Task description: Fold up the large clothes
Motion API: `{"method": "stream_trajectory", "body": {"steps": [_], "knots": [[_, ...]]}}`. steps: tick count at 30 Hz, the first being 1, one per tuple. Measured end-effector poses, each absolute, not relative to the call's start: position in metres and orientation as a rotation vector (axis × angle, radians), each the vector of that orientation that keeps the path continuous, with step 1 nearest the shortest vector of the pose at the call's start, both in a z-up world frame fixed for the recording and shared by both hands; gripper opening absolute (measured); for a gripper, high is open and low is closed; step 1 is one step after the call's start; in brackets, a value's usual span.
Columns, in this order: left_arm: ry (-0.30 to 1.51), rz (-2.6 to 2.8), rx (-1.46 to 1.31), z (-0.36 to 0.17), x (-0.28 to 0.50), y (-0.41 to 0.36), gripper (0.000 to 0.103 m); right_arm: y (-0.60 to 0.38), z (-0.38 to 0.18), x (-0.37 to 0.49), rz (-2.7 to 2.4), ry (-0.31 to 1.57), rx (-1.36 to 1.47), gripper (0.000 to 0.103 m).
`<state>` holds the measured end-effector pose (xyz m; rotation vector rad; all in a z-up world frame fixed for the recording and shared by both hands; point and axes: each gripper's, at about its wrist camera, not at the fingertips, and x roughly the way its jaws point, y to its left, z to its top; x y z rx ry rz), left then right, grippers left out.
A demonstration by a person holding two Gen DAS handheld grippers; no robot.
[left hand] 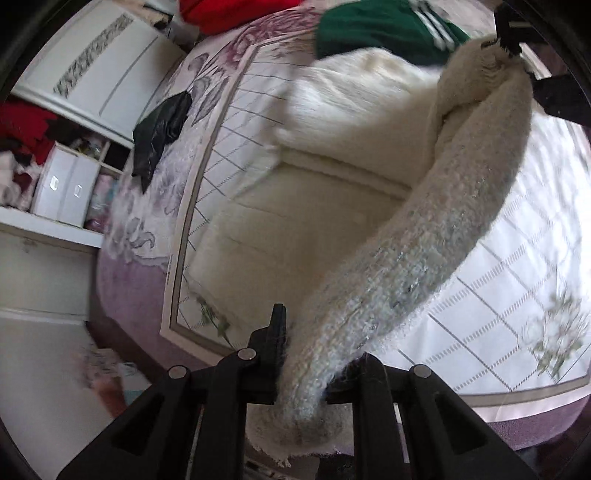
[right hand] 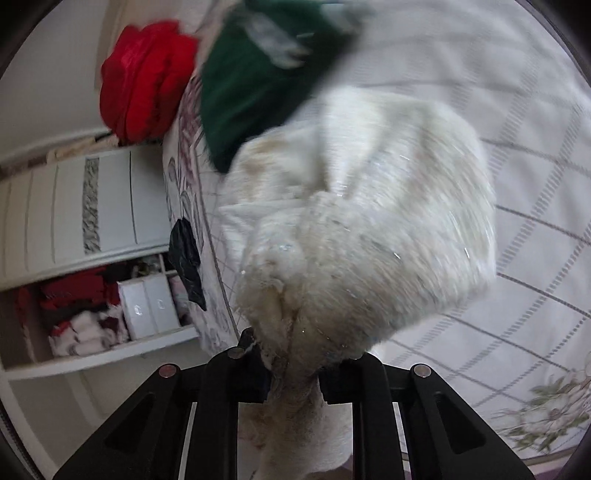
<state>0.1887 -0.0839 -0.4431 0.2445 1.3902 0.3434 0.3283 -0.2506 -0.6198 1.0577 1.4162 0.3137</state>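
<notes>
A large fluffy cream garment lies on a bed with a white grid-patterned cover. My left gripper is shut on one edge of it, and a thick rolled band of the fabric stretches up to my right gripper, which is shut on the other end at the top right. In the right wrist view my right gripper is shut on a bunched part of the cream garment, which hangs in front of the lens above the bed.
A green garment with white stripes and a red one lie at the far end of the bed. A black bag lies on its left side. White shelves with boxes and clothes stand to the left.
</notes>
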Motion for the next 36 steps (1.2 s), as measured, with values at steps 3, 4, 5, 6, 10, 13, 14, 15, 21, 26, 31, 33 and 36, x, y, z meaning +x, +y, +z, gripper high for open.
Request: {"method": "stream_trajectory", "body": {"steps": [3, 4, 5, 6, 10, 13, 14, 15, 21, 26, 31, 33, 36], "knots": [[1.395, 0.323, 0.139, -0.441, 0.205, -0.023, 0.012, -0.189, -0.593, 0.369, 0.294, 1.443, 0.926, 0.020], [1.398, 0.318, 0.117, -0.445, 0.209, -0.007, 0.012, -0.159, -0.587, 0.388, 0.290, 1.458, 0.862, 0.020], [1.410, 0.316, 0.078, -0.453, 0.216, 0.017, 0.012, -0.140, -0.585, 0.401, 0.284, 1.464, 0.830, 0.020], [1.421, 0.312, 0.059, -0.460, 0.222, 0.032, 0.012, -0.114, -0.587, 0.417, 0.279, 1.478, 0.803, 0.020], [1.454, 0.331, -0.040, -0.500, 0.243, 0.105, 0.016, -0.023, -0.612, 0.467, 0.255, 1.546, 0.665, 0.020], [1.506, 0.323, -0.138, -0.537, 0.254, 0.150, 0.018, 0.023, -0.643, 0.491, 0.231, 1.596, 0.591, 0.023], [1.538, 0.308, -0.201, -0.553, 0.256, 0.167, 0.018, 0.039, -0.651, 0.499, 0.232, 1.609, 0.570, 0.028], [1.553, 0.293, -0.246, -0.560, 0.257, 0.178, 0.019, 0.049, -0.658, 0.502, 0.257, 1.625, 0.571, 0.042], [1.536, 0.249, -0.519, -0.562, 0.239, 0.224, 0.038, 0.051, -0.620, 0.507, 0.420, 1.522, 0.653, 0.056], [1.531, 0.246, -0.567, -0.567, 0.223, 0.229, 0.054, 0.014, -0.609, 0.503, 0.219, 1.431, 0.525, 0.059], [1.550, 0.265, -0.626, -0.594, 0.225, 0.236, 0.056, 0.040, -0.692, 0.529, 0.224, 1.563, 0.468, 0.058], [1.555, 0.253, -0.660, -0.593, 0.227, 0.238, 0.054, 0.053, -0.696, 0.533, 0.233, 1.540, 0.373, 0.058], [1.526, 0.220, -0.635, -0.582, 0.225, 0.234, 0.050, 0.047, -0.663, 0.513, 0.278, 1.496, 0.356, 0.058]]}}
